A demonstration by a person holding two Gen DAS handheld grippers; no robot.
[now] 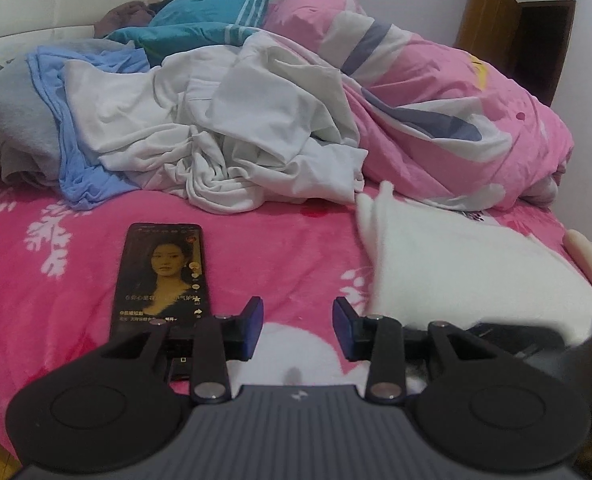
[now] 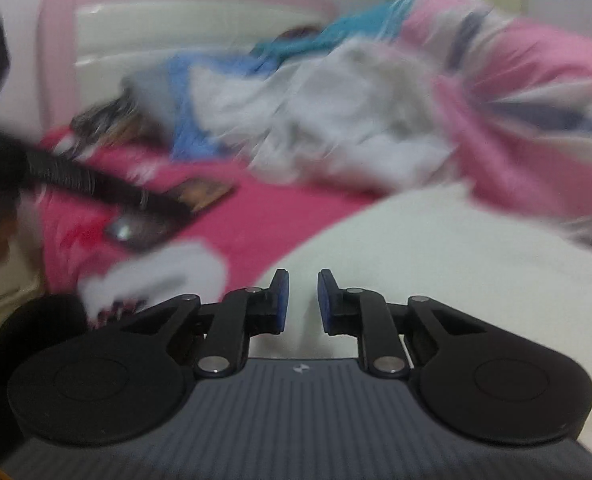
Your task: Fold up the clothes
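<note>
White garment (image 1: 467, 264): it lies spread on the pink bedspread (image 1: 76, 280) at about three o'clock from my left gripper (image 1: 297, 328), close beside it; in the right wrist view the same pale cloth (image 2: 435, 264) fills the ground under and ahead of my right gripper (image 2: 303, 300). Left jaws stand apart with nothing between them. Right jaws show a narrow gap; I see no cloth pinched there, though the frame is blurred. Phone (image 1: 162, 276) lies at eleven o'clock from the left gripper, just ahead of its left finger. Heap of unfolded white clothes (image 1: 224, 132) sits at twelve o'clock, well beyond, against the pink quilt (image 1: 455, 120).

Judgement: the step in hand is taking hold of the garment's edges. To do it well, I would bring each gripper to a separate corner, close fully on a single layer, keep clear of the phone, and draw the cloth flat before folding.
</note>
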